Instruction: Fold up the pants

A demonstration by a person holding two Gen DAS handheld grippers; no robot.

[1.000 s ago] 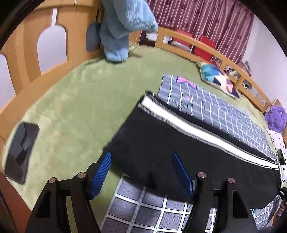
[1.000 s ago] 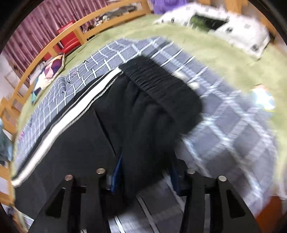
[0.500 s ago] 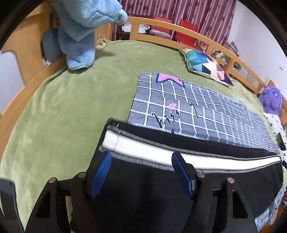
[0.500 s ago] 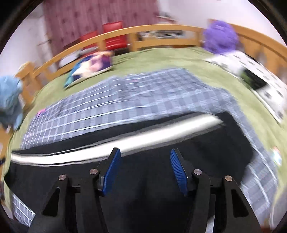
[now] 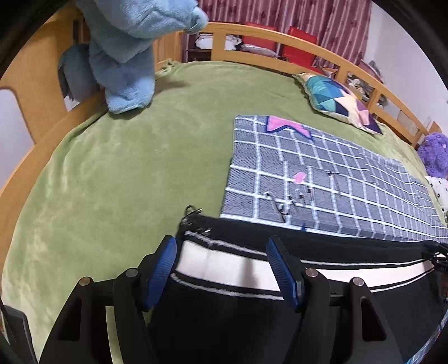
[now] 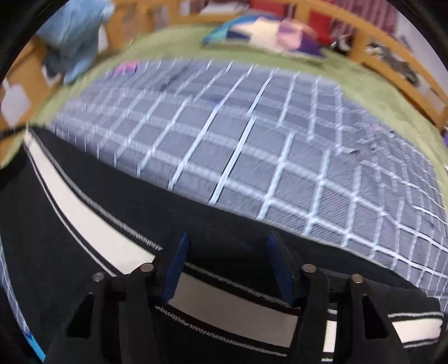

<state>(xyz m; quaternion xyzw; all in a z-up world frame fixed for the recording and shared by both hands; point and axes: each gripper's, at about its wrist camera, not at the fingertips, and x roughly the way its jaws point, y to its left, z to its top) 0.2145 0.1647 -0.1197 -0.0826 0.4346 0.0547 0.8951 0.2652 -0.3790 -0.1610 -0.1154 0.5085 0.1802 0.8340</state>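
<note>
So the black pants [image 5: 322,308] are laid out flat along the near edge of the bed, partly on the gray checked blanket [image 5: 322,184] and partly on the green bedspread [image 5: 126,173]. A white side stripe [image 5: 336,273] edged with thin white lines is seen running lengthwise down the leg.

The left gripper [image 5: 221,268] is held with its blue fingers [image 5: 163,268] spread wide, nothing pinched. The hem end of the pant leg is framed right between them, with the white stripe passing across the gap. Whether the tips are actually touching the fabric can't be told. A few loose threads and a small metal ring are spotted at the hem corner, just past the left finger.

The right gripper [image 6: 228,266] is also spread wide, nothing clamped. Its fingers are placed over the black fabric, with the white stripe [image 6: 84,212] crossing under them; the view is pretty blurred, so contact can't be judged there either.

Other stuff around: a light blue plush toy [image 5: 126,50] is propped against the wooden bed rail [image 5: 280,36] at the far left corner, a colorful patchwork pillow [image 5: 338,100] is lying near the far rail, and a purple plush [image 5: 434,154] is parked at the far right edge. Red chairs [image 5: 296,50] and dark red curtains [image 5: 308,14] are visible beyond the rail. Nothing is sitting on top of the pants, and the blanket beyond them is bare.
</note>
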